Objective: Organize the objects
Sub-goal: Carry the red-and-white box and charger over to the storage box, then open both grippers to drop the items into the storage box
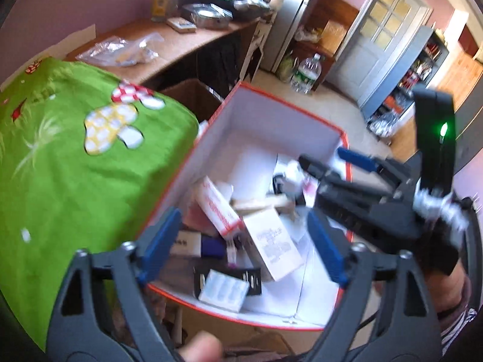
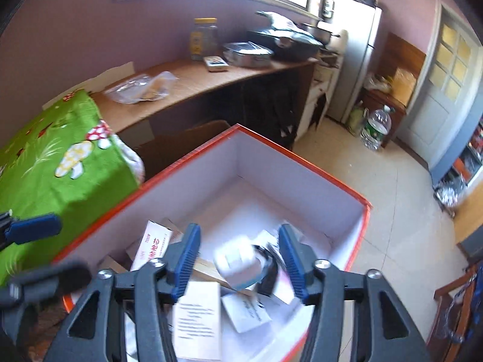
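Note:
An orange-rimmed box (image 1: 265, 96) with white walls holds several small cartons: a white one with red print (image 1: 215, 208), a white one with grey print (image 1: 271, 244) and a black packet (image 1: 226, 283). My left gripper (image 1: 241, 235) hangs over the box's near side, open wide, nothing touching its blue pads. My right gripper (image 2: 239, 235) is over the same box (image 2: 302, 157), open. A blurred white item (image 2: 238, 265) lies in the gap below its fingertips, clear of both pads. From the left wrist view the right gripper (image 1: 329, 163) reaches in from the right.
A green mushroom-print cloth (image 1: 75, 166) covers the surface left of the box. Behind stands a wooden counter (image 2: 211, 81) with a jar (image 2: 203, 39), a plastic bag and metal trays. A brown carton (image 1: 193, 93) sits beyond the box. A water bottle (image 2: 375, 126) stands on the floor.

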The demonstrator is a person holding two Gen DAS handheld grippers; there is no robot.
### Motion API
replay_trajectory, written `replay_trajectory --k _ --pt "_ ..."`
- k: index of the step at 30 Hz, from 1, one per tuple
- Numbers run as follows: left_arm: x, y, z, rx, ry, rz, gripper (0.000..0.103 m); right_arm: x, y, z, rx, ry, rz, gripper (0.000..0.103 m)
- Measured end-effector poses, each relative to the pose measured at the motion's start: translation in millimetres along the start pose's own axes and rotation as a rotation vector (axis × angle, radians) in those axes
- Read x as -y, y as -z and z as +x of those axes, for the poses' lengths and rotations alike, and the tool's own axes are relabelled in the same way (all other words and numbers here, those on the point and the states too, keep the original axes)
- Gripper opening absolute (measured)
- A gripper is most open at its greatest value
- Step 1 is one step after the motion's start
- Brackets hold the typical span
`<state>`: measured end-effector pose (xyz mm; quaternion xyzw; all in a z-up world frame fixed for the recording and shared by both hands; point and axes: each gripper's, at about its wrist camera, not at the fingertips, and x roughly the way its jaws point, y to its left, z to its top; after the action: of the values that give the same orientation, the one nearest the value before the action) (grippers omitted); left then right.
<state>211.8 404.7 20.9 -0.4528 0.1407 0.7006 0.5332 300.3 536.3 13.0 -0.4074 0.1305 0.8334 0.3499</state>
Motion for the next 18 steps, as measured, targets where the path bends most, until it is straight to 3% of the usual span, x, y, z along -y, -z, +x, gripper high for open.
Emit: replay_trajectory --k 3,6,9,18 --pt "9 9 3 -0.014 -0.043 0.014 0.102 16 8 -3 0.006 0.011 0.029 0.063" --pt "15 15 3 -0.028 -0.068 -0.001 0.102 29 15 -7 0.004 0.011 0.050 0.063" --pt "27 18 12 -0.047 -0.182 0.037 0.102 36 22 -11 0.000 0.014 0.054 0.063" --pt "40 17 16 -0.056 -0.120 0.021 0.102 53 38 -27 -0.001 0.066 0.055 0.063"
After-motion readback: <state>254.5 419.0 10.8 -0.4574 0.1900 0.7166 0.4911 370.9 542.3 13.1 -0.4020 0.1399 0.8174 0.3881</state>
